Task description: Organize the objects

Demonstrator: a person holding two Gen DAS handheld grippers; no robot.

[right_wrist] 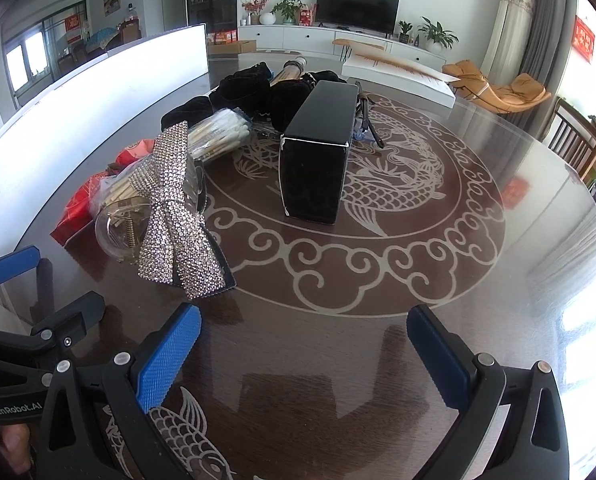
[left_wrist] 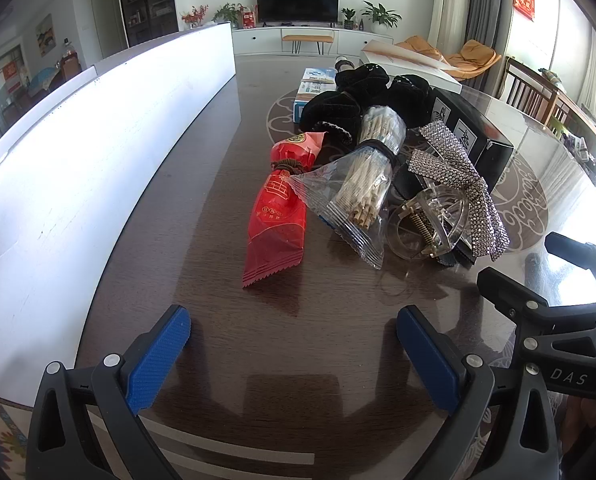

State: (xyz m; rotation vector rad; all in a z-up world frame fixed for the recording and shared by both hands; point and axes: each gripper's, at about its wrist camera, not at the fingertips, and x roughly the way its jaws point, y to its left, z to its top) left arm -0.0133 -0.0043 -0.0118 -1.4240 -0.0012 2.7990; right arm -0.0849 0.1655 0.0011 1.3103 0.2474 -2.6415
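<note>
The left gripper (left_wrist: 294, 344) stands with its blue-padded jaws spread wide over bare dark table (left_wrist: 298, 360), nothing between them. The right gripper (right_wrist: 303, 352) is likewise wide apart and empty, just to the right of the left one, so that each shows at the edge of the other's view.

Ahead of the left gripper, apart from its pads, lies a red snack packet (left_wrist: 276, 216) with its serrated end nearest the jaws. Just to the right of it lies a clear bag of sticks (left_wrist: 361, 196), bound round the middle, then a clear hair claw (left_wrist: 427, 224) and a rhinestone bow (right_wrist: 176, 216), which lies ahead and to the left of the right gripper. Beyond these sits a heap of black velvet hair pieces (left_wrist: 349, 100), and a black box (right_wrist: 317, 152) stands straight ahead of the right gripper, well apart. A white board (left_wrist: 98, 152) runs along the table's left side.
</note>
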